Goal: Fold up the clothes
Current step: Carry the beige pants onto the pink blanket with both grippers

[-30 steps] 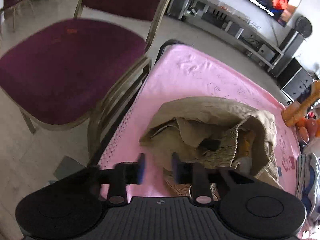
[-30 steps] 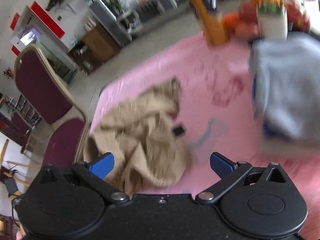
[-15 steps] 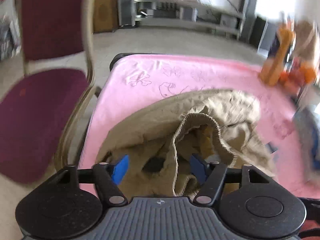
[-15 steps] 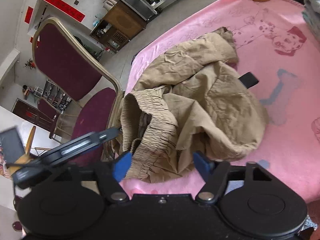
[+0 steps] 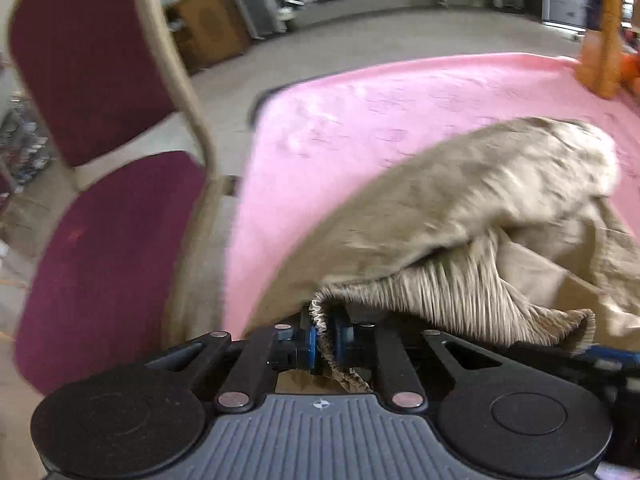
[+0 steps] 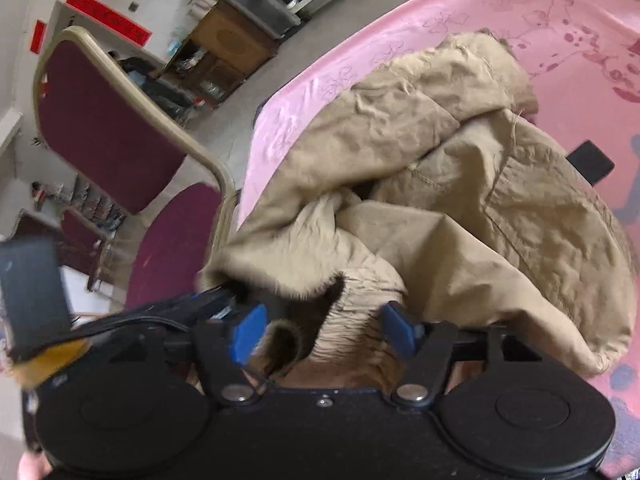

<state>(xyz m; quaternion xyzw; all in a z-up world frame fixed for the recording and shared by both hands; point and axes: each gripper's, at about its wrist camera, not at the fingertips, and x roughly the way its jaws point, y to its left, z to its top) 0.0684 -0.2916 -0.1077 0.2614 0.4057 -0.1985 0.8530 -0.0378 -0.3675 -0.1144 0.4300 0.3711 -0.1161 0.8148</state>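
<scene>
My left gripper is closing, pinching the khaki garment's waistband; my right gripper is opening, straddling it.

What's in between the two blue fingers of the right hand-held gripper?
In the right wrist view, the tan garment's ribbed waistband bunches inside the right hand-held gripper; its jaws are opening, pads not pressing it.

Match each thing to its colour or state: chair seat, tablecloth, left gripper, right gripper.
Things:
1. chair seat
2. tablecloth
3. left gripper
4. right gripper

States:
A. pink
B. jaws apart around the waistband
C. maroon
D. pinching the trousers' waistband edge

Pairs: 1-C, 2-A, 3-D, 4-B
</scene>
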